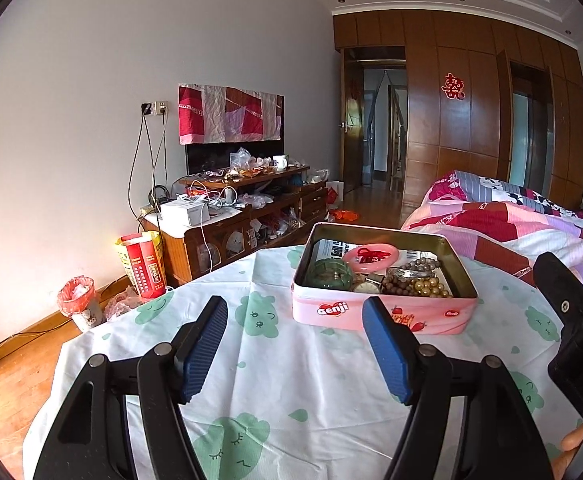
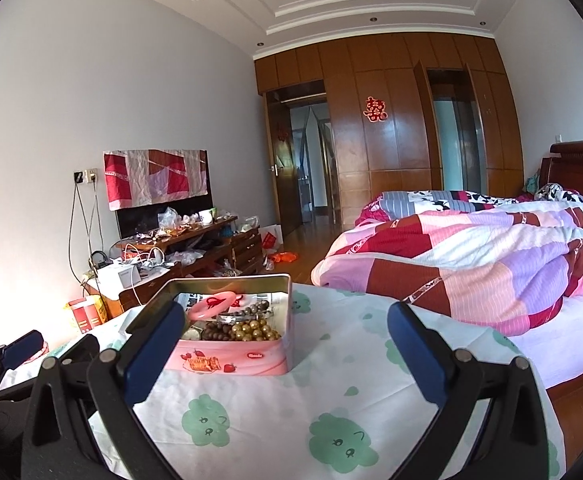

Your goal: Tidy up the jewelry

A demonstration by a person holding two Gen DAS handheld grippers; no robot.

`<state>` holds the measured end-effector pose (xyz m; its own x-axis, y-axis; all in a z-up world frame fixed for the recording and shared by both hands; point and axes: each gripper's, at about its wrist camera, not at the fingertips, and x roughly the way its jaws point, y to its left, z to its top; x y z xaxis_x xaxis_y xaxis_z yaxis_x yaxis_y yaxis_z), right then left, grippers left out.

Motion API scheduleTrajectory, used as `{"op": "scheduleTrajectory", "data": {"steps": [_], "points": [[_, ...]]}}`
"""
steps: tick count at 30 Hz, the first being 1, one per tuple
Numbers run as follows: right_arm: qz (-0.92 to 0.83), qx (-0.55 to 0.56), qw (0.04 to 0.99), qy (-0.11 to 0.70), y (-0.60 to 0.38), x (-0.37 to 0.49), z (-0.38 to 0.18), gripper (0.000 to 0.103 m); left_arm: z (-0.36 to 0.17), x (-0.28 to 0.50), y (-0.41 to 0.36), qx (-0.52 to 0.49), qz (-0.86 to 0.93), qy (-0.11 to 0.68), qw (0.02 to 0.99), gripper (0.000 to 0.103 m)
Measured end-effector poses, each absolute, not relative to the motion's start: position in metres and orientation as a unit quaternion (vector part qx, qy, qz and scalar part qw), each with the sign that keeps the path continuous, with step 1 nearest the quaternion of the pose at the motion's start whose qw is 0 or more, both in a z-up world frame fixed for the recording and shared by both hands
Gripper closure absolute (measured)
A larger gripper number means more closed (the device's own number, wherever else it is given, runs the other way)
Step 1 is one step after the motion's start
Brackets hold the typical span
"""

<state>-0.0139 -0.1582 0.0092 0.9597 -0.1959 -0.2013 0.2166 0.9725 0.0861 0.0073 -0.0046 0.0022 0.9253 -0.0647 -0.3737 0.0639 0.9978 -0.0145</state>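
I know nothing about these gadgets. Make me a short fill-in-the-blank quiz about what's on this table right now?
1. The jewelry sits in a pink ____ with no lid on it.
2. The tablecloth is printed with ____ cartoon shapes.
3. The left tool and right tool both stand ____, holding nothing.
4. The ring lying on top of the beads is ____.

Missing words: tin; green; open; pink
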Motion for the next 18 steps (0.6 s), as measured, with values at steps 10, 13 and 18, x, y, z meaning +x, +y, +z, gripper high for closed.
{"op": "scheduleTrajectory", "data": {"steps": [10, 13, 18], "points": [[-0.102, 0.051, 0.989, 0.097, -0.1589, -0.0149, 0.0076, 0.0, 0.0012, 0.0066, -0.003, -0.001, -0.03, 0.19, 0.981, 0.032], [-0.102, 0.051, 0.989, 0.097, -0.1588, -0.0149, 0.0077, 0.0, 0.002, 0.0056, -0.0023, 0.0, -0.03, 0.187, 0.982, 0.032], [-0.102, 0.051, 0.989, 0.099, -0.1587, -0.0152, 0.0073, 0.0, 0.0029, 0.0037, -0.0006, 0.001, -0.029, 0.187, 0.982, 0.032]]}}
